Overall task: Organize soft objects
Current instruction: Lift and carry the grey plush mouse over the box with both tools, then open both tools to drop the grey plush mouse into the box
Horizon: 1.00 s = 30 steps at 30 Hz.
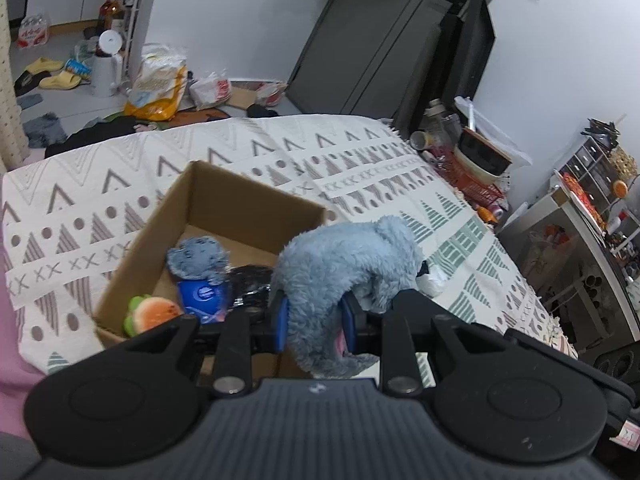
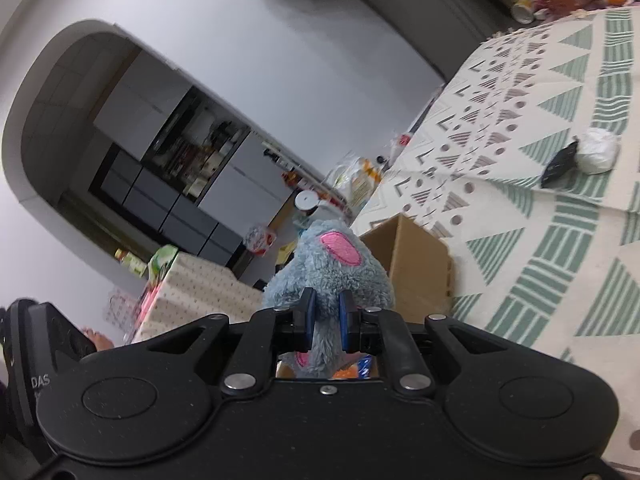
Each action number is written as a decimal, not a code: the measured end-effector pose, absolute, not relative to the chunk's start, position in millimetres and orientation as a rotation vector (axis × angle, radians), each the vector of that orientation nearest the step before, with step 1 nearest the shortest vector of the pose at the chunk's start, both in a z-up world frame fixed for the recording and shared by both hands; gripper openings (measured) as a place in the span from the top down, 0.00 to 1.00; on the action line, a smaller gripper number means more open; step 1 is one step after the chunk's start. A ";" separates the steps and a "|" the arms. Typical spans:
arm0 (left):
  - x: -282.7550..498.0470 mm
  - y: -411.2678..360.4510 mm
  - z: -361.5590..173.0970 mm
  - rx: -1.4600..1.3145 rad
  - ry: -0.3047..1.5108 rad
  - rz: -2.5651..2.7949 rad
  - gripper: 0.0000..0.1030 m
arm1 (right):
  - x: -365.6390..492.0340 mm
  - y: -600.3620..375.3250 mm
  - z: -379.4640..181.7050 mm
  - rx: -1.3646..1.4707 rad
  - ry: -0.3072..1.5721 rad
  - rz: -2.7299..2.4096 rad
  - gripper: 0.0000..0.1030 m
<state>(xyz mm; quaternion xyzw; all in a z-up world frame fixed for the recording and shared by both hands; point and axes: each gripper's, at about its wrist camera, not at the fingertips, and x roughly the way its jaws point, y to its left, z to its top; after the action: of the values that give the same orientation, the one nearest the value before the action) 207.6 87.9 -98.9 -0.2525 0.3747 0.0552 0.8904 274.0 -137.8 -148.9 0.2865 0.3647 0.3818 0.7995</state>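
Our left tongs (image 1: 314, 322) squeeze the blue plush toy (image 1: 344, 264), and our right tongs (image 2: 326, 322) pinch another part of it. We hold it up by the near corner of the cardboard box (image 1: 192, 216) on the patterned bed cover (image 1: 360, 160). A small blue toy (image 1: 198, 258) and a watermelon toy (image 1: 154, 312) already lie inside. We should move it over the box's middle, go low, then let go with both together.

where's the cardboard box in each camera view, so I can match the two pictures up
Left wrist view: the cardboard box sits left of centre, open, just beyond the left tool.
Right wrist view: the same box shows as a corner right of centre, behind the right tool.
Shared landmark: the blue plush toy, clamped by both tools.
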 end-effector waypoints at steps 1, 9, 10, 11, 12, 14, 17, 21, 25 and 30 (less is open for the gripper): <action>207.0 92.3 -100.3 -0.527 0.784 0.119 0.75 | 273.1 -133.7 -149.4 0.604 0.787 0.827 0.88; 206.8 113.6 -115.6 -0.524 0.875 0.156 0.74 | 265.5 -109.6 -157.5 0.528 0.852 0.868 0.86; 208.0 114.3 -118.0 -0.517 0.897 0.161 0.74 | 264.4 -107.0 -158.0 0.519 0.864 0.870 0.84; 209.3 115.6 -121.6 -0.520 0.923 0.169 0.73 | 263.7 -104.6 -159.2 0.503 0.883 0.866 0.82; 210.4 116.5 -124.2 -0.521 0.946 0.180 0.72 | 262.5 -102.6 -160.7 0.486 0.896 0.856 0.81; 212.5 115.6 -128.5 -0.507 0.980 0.184 0.71 | 259.0 -100.2 -161.3 0.458 0.900 0.861 0.80; 212.7 110.5 -129.6 -0.485 0.996 0.168 0.68 | 254.2 -100.2 -160.1 0.436 0.906 0.862 0.74; 212.6 106.8 -128.6 -0.468 1.002 0.178 0.66 | 253.5 -105.5 -156.9 0.434 0.906 0.849 0.71; 214.9 105.4 -123.9 -0.459 1.001 0.193 0.61 | 257.8 -113.5 -153.1 0.435 0.902 0.824 0.64; 218.4 98.9 -110.1 -0.427 0.949 0.225 0.51 | 266.7 -126.8 -151.1 0.445 0.903 0.759 0.56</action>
<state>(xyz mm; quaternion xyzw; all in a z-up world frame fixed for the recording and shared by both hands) 218.4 98.9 -110.1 -0.2033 0.4525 0.1074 0.8616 266.7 -126.8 -151.1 0.2081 0.4224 0.3550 0.8076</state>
